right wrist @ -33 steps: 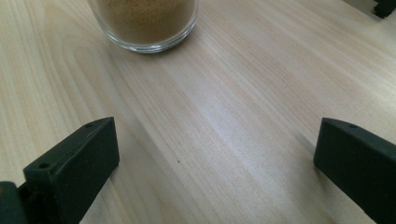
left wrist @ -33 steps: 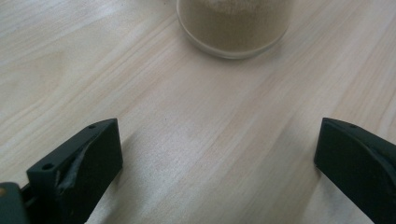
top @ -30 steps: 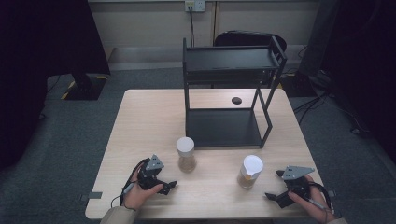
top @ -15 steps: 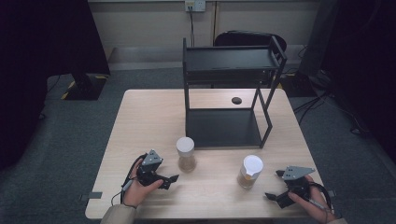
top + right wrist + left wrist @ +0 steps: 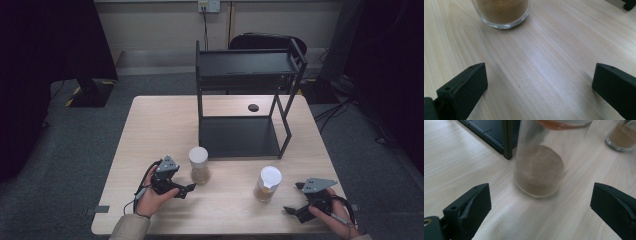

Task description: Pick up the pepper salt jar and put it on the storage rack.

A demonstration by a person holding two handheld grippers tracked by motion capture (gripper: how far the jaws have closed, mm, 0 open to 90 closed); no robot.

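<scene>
Two glass jars with white lids and brown powder stand on the wooden table (image 5: pixel 165 125). The left jar (image 5: pixel 199 166) (image 5: pixel 537 170) is right in front of my left gripper (image 5: pixel 186 189) (image 5: pixel 539 210), whose jaws stand wide open and apart from it. The right jar (image 5: pixel 268 184) (image 5: pixel 502 12) stands to the left of my right gripper (image 5: pixel 292 207) (image 5: pixel 539 90), which is open with bare table between its fingers. A black two-level metal rack (image 5: pixel 245 85) stands behind the jars.
A small dark round object (image 5: pixel 253 107) lies on the table behind the rack. A black chair (image 5: pixel 265 40) sits beyond the table's far edge. The table's front edge runs close under both hands.
My left gripper has moved a little right, closer to the left jar. The right gripper has not moved.
</scene>
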